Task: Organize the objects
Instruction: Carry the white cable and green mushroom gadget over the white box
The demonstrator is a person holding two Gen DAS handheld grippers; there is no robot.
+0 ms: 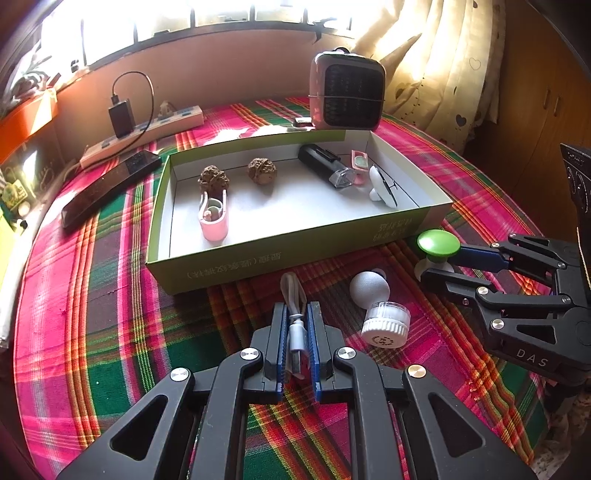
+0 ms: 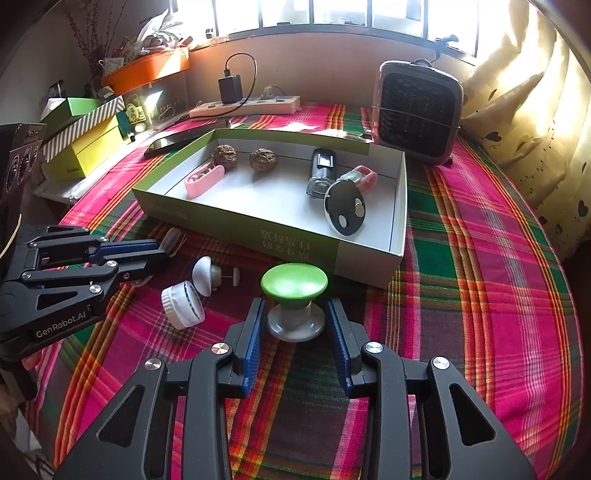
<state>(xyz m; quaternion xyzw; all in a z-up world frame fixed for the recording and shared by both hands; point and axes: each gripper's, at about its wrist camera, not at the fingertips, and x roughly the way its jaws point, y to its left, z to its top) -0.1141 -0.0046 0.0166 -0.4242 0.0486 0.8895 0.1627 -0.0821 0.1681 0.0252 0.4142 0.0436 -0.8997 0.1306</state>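
Plaid-clothed counter (image 2: 480, 258) under a sunlit window (image 2: 332, 14), left fingers (image 1: 297, 332) pinching a cable (image 1: 295, 328), right fingers (image 2: 295, 325) spread around a green knob (image 2: 294, 282).

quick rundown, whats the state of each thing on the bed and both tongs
left tongs: shut on white usb cable
right tongs: open around green knob, not yet pinching
green knob: upright on cloth, outside box
box: open, no lid
white cap piece: lying on its side, outside box
black charger: plugged into power strip
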